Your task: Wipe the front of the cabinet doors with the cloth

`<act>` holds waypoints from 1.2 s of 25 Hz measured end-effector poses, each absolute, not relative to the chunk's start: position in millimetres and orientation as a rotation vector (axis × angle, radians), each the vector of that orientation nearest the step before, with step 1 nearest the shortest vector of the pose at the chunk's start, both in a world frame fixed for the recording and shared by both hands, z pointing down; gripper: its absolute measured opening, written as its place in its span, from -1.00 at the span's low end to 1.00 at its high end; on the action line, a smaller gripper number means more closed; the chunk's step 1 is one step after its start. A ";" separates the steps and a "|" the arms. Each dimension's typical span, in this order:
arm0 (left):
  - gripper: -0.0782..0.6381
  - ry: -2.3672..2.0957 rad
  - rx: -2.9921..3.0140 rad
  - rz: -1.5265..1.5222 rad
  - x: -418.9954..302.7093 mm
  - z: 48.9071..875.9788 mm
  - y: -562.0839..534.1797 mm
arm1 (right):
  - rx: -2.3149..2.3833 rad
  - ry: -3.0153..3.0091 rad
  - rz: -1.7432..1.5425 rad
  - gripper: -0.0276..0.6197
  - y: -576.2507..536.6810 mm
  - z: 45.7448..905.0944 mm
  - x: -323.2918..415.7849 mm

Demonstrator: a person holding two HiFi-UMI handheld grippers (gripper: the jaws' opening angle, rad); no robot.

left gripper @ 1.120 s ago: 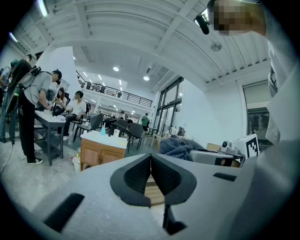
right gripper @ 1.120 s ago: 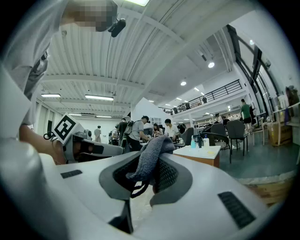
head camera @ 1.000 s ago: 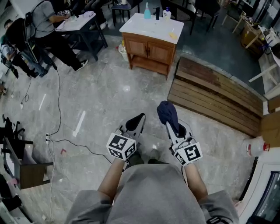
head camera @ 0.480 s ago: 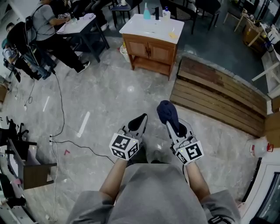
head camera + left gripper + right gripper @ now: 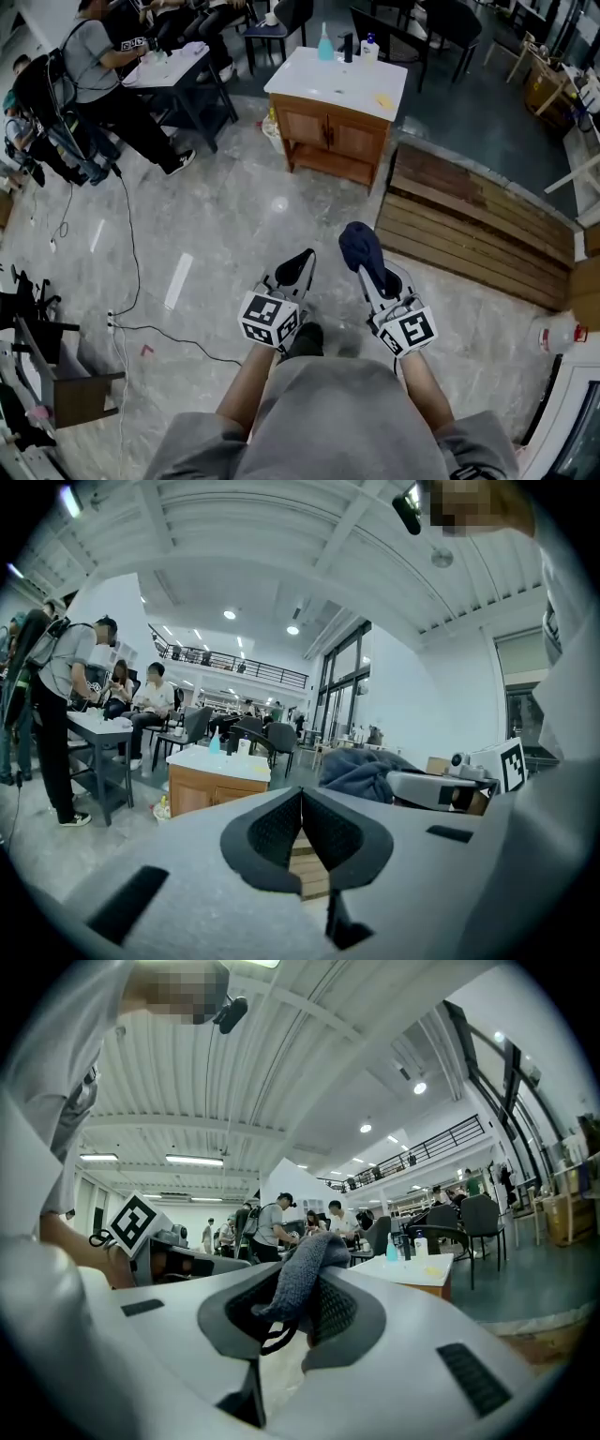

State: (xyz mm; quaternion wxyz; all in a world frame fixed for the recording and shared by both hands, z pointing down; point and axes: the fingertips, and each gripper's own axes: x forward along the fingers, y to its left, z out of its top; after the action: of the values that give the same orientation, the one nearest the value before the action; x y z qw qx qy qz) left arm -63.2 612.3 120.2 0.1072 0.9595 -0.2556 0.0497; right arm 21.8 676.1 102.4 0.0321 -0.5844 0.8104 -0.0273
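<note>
A wooden cabinet (image 5: 335, 138) with a white top and two front doors stands on the floor far ahead of me, also small in the left gripper view as the cabinet (image 5: 211, 787). My right gripper (image 5: 367, 258) is shut on a dark blue cloth (image 5: 358, 242), which bunches up between the jaws in the right gripper view as the cloth (image 5: 302, 1274). My left gripper (image 5: 296, 265) is held beside it with jaws closed together and nothing between them. Both grippers are near my waist, well short of the cabinet.
A teal bottle (image 5: 325, 49) and other bottles stand on the cabinet top. A low slatted wooden platform (image 5: 469, 220) lies to the right of the cabinet. People sit at a dark table (image 5: 178, 61) at the upper left. A cable (image 5: 131, 244) runs over the grey floor.
The view has shifted forward a little, so the cabinet sits slightly lower and nearer in frame. Both grippers keep the same pose, the cloth still held.
</note>
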 end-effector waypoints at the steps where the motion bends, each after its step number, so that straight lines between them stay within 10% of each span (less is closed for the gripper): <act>1: -0.75 -0.745 2.828 0.143 -63.6 117.9 599.8 | -1.807 2.489 -0.081 -0.73 663.7 99.7 21.2; 30: -0.75 -0.697 2.802 0.160 -79.1 130.5 405.5 | -1.933 2.435 -0.113 -0.73 471.7 104.7 12.7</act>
State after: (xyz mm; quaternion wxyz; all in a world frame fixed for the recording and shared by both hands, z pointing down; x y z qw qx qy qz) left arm -79.1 405.5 130.5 0.1244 0.9614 -0.2391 0.0549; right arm 12.7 471.7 104.7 0.0155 -0.6212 0.7826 -0.0364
